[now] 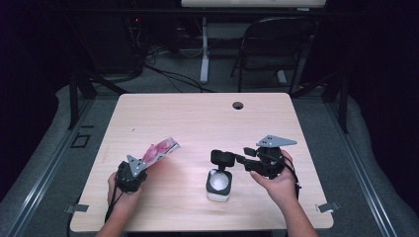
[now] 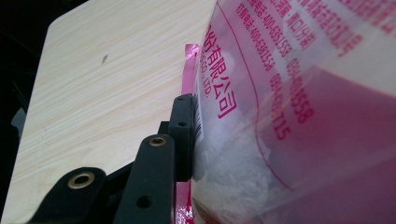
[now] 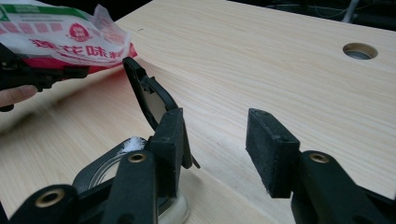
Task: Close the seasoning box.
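— Black jaws of the left hand-held gripper [image 1: 148,165] clamp a clear bag [image 2: 289,116] with pink print, white grains inside, held tilted above the counter [image 1: 197,118].

— And beside it?

— Right hand-held gripper [image 3: 224,144], jaws apart, beside a white jar [image 1: 219,184] and touching its raised black flip lid [image 3: 149,98].

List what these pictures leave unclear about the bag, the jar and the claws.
- Bag, left claw view: top and right edges cut it off; the second jaw is hidden behind it.
- Jar, right claw view: a jaw covers most of it.
- White contents, high view: too small to identify.
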The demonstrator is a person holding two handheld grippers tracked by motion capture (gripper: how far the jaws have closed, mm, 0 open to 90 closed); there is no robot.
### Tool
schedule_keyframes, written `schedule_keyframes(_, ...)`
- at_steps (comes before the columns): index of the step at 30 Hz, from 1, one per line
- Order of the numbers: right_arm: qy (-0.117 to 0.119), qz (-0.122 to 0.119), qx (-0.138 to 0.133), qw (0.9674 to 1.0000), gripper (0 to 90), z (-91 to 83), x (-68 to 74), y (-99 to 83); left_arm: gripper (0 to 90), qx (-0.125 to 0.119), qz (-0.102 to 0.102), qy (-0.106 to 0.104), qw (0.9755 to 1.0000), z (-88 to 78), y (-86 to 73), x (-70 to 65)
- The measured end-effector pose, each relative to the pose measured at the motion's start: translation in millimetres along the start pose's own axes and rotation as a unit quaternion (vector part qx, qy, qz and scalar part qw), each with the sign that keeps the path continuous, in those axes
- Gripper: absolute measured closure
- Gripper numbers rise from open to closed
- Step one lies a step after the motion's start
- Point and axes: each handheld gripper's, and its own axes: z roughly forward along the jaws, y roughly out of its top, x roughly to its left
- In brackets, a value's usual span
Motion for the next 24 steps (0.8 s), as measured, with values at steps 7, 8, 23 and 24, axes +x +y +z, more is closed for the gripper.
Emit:
schedule_keyframes(7, 0.029, -0.017, 0.005, 0.9994, 57.7, -2.2, 7.2, 1.8, 68.8, 0.012, 0.016, -0.011, 0.9997, 3.2, -1.7, -5.7)
schedule_keyframes(8, 0.032, -0.020, 0.008, 0.9993, 57.1, -1.5, 7.1, 1.7, 68.6, 0.012, 0.018, -0.013, 0.9997, 3.3, -1.8, -6.5)
schedule_keyframes(23, 0.025, -0.054, 0.022, 0.9980, 79.7, 14.6, 15.8, 4.5, 44.4, -0.025, -0.012, -0.070, 0.9972, -6.4, 1.8, -7.7)
schedule_keyframes(24, 0.024, -0.058, 0.020, 0.9978, 80.2, 14.6, 16.6, 4.3, 43.8, -0.027, -0.012, -0.075, 0.9967, -7.6, 2.9, -8.3)
